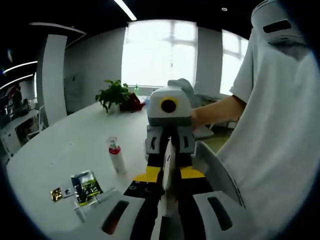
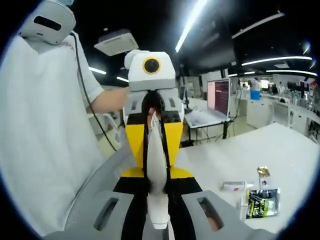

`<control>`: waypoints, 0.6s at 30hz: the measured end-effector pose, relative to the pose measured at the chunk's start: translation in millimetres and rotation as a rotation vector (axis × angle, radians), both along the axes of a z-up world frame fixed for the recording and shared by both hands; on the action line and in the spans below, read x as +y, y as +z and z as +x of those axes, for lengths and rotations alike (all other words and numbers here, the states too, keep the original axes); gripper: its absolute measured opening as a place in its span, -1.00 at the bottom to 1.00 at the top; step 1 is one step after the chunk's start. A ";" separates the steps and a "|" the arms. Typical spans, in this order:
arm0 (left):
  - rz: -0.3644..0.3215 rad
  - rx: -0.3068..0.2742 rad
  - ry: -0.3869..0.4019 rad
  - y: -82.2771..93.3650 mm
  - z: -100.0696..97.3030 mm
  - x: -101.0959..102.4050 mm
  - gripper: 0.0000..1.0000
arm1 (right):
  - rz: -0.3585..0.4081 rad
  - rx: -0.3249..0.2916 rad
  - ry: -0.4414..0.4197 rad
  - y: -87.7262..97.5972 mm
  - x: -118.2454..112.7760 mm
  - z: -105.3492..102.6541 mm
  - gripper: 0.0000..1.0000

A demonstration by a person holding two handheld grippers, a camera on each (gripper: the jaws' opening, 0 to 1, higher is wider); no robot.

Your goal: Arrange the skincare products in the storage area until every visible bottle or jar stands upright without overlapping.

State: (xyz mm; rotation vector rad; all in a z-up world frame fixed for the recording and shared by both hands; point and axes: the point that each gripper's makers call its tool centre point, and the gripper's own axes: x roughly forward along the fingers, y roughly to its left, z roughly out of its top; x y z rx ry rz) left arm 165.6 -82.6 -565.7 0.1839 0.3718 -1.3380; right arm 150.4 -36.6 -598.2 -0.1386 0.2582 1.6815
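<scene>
A white tube (image 2: 156,150) is held up in the air above the table (image 2: 280,150), gripped from both ends. In the right gripper view, the right claw (image 2: 157,200) is seen closed narrowly on the lower end of the tube, with the black pads pressed against its sides. The left claw (image 2: 156,170) faces it from above, and its yellow-and-black jaws are clamped on the upper part of the same tube.

In the left gripper view the tube (image 1: 168,155) is seen edge-on as a thin pale strip. It is pinched between the left claw (image 1: 166,205) at the bottom and the right claw (image 1: 170,174) opposite. The right claw is carried by a person's hand (image 1: 200,117), and a white sleeve (image 1: 265,75) is seen just beside it.

The other products are left on the table (image 1: 60,145), well apart from the claws. A small white bottle with a red collar (image 1: 116,155) appears to stand upright. A dark green sachet (image 1: 86,186) and a small gold packet (image 1: 56,194) are laid flat near it.

In the right gripper view the sachet (image 2: 261,202) and the gold packet (image 2: 263,172) are seen again. A small white item (image 2: 237,186) lies beside them, but whether it is that same bottle cannot be told.

A potted plant (image 1: 114,94) is set at the far end of the table.
</scene>
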 end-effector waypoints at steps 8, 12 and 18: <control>0.053 -0.065 -0.026 -6.2 -2.8 -8.7 -0.71 | -0.004 0.022 -0.048 -6.4 -8.3 1.2 -0.70; 0.057 -0.069 -0.049 -11.7 0.9 -13.7 -0.72 | -0.033 0.002 -0.086 -11.9 -14.4 5.4 -0.69; 0.049 -0.082 -0.093 -14.9 7.5 -26.9 -0.73 | -0.052 -0.003 -0.140 -15.3 -28.9 13.7 -0.67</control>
